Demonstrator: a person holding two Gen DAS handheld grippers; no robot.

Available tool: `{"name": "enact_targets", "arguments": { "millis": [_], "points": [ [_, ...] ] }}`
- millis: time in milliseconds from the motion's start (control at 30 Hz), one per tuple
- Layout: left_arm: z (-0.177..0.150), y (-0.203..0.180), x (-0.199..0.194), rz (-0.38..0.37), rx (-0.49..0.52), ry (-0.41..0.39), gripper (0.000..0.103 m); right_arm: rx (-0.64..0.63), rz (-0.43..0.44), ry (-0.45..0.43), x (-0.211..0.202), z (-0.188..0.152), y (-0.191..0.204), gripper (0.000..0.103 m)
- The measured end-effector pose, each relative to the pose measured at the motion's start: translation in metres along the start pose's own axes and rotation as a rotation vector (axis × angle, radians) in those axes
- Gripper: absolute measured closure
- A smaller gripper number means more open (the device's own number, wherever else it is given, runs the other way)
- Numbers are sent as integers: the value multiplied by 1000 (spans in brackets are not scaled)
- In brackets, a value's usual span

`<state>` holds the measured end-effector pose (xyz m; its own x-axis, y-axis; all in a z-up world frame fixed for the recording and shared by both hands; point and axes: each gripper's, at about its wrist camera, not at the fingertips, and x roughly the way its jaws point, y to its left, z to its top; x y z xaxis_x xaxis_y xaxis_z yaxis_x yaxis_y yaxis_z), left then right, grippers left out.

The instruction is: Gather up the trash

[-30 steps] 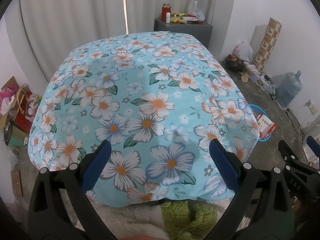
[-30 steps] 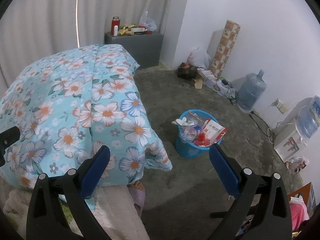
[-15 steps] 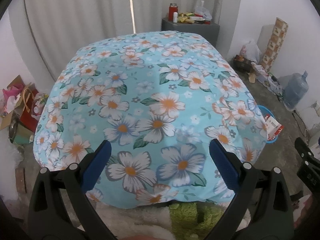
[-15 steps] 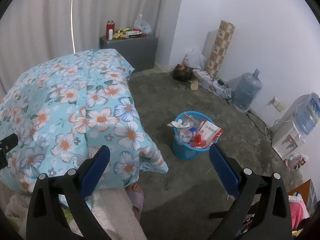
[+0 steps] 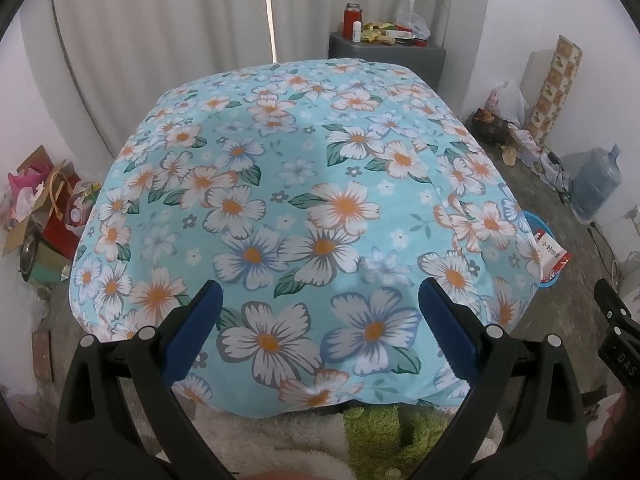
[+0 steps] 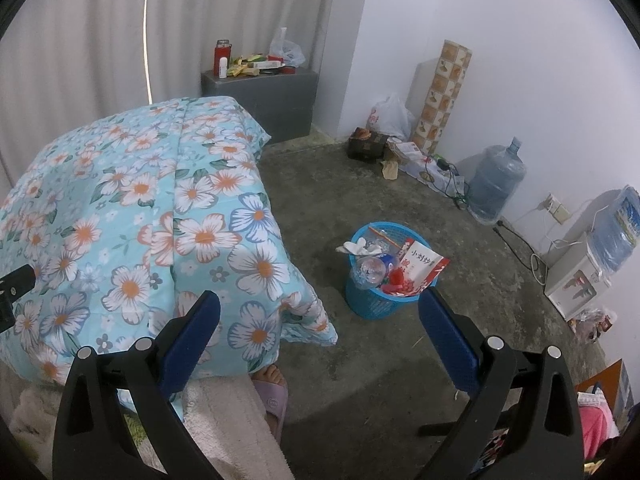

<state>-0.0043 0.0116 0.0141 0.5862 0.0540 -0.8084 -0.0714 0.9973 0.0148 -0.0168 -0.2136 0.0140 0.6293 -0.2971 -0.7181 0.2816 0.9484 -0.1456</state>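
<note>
Left wrist view: left gripper point(image 5: 318, 312) released, blue pads point(image 5: 196, 330) spread wide with nothing between them, hovering over a floral blue blanket point(image 5: 304, 208) that covers most of the frame. Fuzzy cream fabric point(image 5: 280, 444) and a green fuzzy patch point(image 5: 384, 432) below the blanket edge. Blue trash basket point(image 5: 538, 226) peeks out past the blanket's right edge, a red-and-white packet point(image 5: 554, 254) sticking from it. Black part of the right gripper point(image 5: 618, 336) at the right margin. Grey cabinet point(image 5: 386, 54) at the back with a red bottle point(image 5: 352, 20) and clutter on top. Water jug point(image 5: 596, 182) on the floor at right, patterned roll point(image 5: 554, 88) leaning on the wall, white plastic bag point(image 5: 506, 102) beside it. Pile of boxes and paper bags point(image 5: 40, 208) at left. White curtain point(image 5: 160, 40) behind.

Right wrist view: right gripper point(image 6: 318, 312) also released, pads point(image 6: 194, 330) wide apart, empty, held above bare concrete floor point(image 6: 380, 360). Blue trash basket point(image 6: 378, 284) stands on the floor between the fingers, farther off, just right of the blanket point(image 6: 140, 220) corner, heaped with trash: red-and-white packet point(image 6: 420, 264), clear plastic, white tissue point(image 6: 354, 246). Person's foot in a lilac slipper point(image 6: 274, 392) under the blanket corner. Water jug point(image 6: 494, 186) by the wall, water dispenser point(image 6: 588, 276) farther right, cables on the floor. Left gripper's black tip point(image 6: 14, 292) at the left edge.
</note>
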Motion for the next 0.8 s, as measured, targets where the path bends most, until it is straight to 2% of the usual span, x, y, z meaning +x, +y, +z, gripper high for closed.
{"name": "enact_targets", "arguments": {
  "millis": [800],
  "points": [
    [-2,-5,1,-2,10,9,9,-4,1,3,1,-1,1,7]
  ]
}}
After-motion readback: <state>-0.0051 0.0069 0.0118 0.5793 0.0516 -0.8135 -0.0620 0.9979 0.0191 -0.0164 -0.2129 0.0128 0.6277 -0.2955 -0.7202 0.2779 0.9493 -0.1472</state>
